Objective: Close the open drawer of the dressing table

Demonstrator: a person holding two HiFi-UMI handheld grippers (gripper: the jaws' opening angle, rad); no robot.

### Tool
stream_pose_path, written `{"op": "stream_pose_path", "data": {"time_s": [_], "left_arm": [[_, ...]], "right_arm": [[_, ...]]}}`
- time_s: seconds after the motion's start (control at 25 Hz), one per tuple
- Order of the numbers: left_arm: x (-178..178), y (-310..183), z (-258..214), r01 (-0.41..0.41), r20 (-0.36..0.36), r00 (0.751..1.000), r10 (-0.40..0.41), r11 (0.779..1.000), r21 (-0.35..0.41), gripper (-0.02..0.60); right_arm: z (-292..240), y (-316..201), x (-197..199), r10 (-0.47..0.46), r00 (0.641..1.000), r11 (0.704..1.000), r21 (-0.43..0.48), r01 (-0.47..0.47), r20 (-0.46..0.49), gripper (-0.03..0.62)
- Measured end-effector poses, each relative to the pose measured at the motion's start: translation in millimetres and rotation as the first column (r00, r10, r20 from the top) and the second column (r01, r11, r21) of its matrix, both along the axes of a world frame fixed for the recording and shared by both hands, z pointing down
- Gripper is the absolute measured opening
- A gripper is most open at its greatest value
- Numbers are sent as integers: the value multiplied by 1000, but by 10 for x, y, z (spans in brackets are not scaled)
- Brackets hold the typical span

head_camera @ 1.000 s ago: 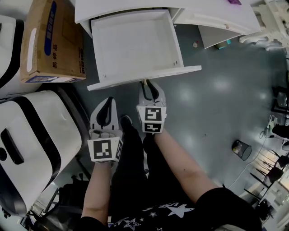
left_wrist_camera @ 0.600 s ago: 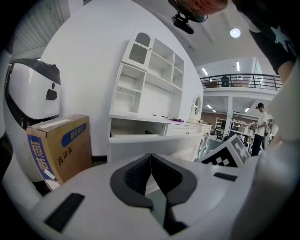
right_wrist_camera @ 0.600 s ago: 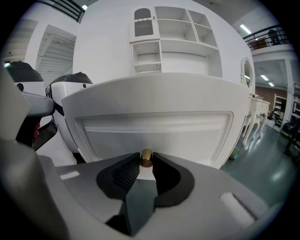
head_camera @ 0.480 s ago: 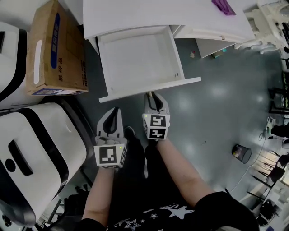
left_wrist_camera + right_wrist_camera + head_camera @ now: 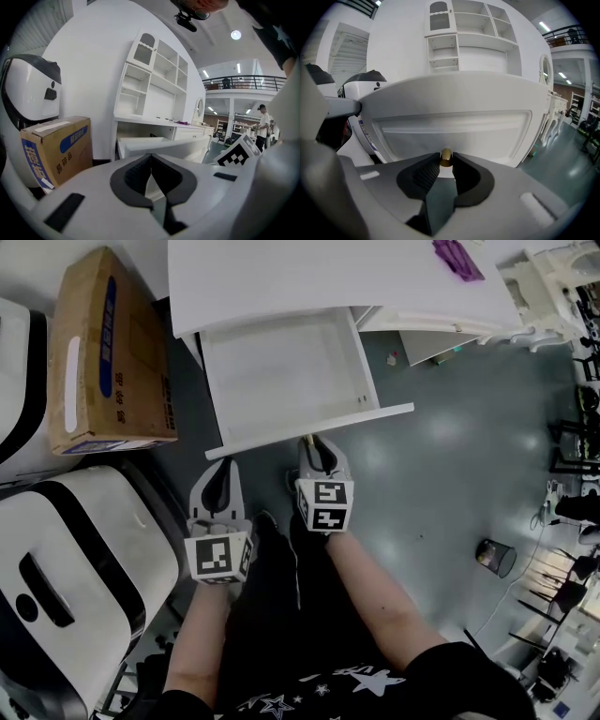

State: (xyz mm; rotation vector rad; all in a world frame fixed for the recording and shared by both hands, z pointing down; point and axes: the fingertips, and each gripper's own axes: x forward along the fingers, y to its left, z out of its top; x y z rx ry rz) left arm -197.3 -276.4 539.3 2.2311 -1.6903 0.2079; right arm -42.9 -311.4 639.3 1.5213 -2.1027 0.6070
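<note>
The white dressing table [image 5: 309, 277] stands at the top of the head view with its drawer [image 5: 281, 371] pulled out and nothing inside. My right gripper [image 5: 313, 448] is at the middle of the drawer front [image 5: 454, 126], shut on its small brass knob [image 5: 446, 158], which sits between the two pads. My left gripper [image 5: 219, 472] hovers just short of the drawer front's left end, touching nothing. In the left gripper view its pads [image 5: 140, 171] meet at the tips with nothing between them, and the drawer front [image 5: 164, 145] lies ahead.
A cardboard box [image 5: 108, 352] stands left of the drawer. A white and black machine [image 5: 75, 559] fills the lower left, close to my left arm. A purple item [image 5: 457, 257] lies on the tabletop. White furniture [image 5: 548, 287] and a small bin [image 5: 497, 554] stand on the grey floor at right.
The head view has shifted, showing more of the tabletop. My right gripper has stayed on the knob. My left gripper has drifted slightly sideways beside it.
</note>
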Motion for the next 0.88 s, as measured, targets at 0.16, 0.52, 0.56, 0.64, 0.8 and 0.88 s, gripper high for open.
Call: {"op": "stream_pose_path", "data": {"time_s": [0.16,0.52,0.56,0.64,0.8,0.88], "left_arm": [[0,-64,-13,-1,12,1000,1,1000,-4,9],[-46,-384,-5,50,33,998,-50,998,-25,9],[-38,-408,-2,52,38,998,-51,998,-27,9],[-37,-447,7,57,46,997,-55,998,-33,9],[-76,-540,-8,76,50,996,-74,996,-47,9],[-99,-599,-15,87,53,995,-84,995,-49,9]], "right_arm": [[6,-99,-20,2,1000,1000,-2,-2,15,84],[3,-435,-132,-58,997,998,-24,59,40,84],[-1,-471,-136,-62,997,998,-23,63,44,84],[-3,-542,-152,-65,997,998,-22,67,51,84],[9,-679,-196,-68,996,997,-28,70,62,84],[7,-745,-224,-78,995,996,-31,80,64,84]]}}
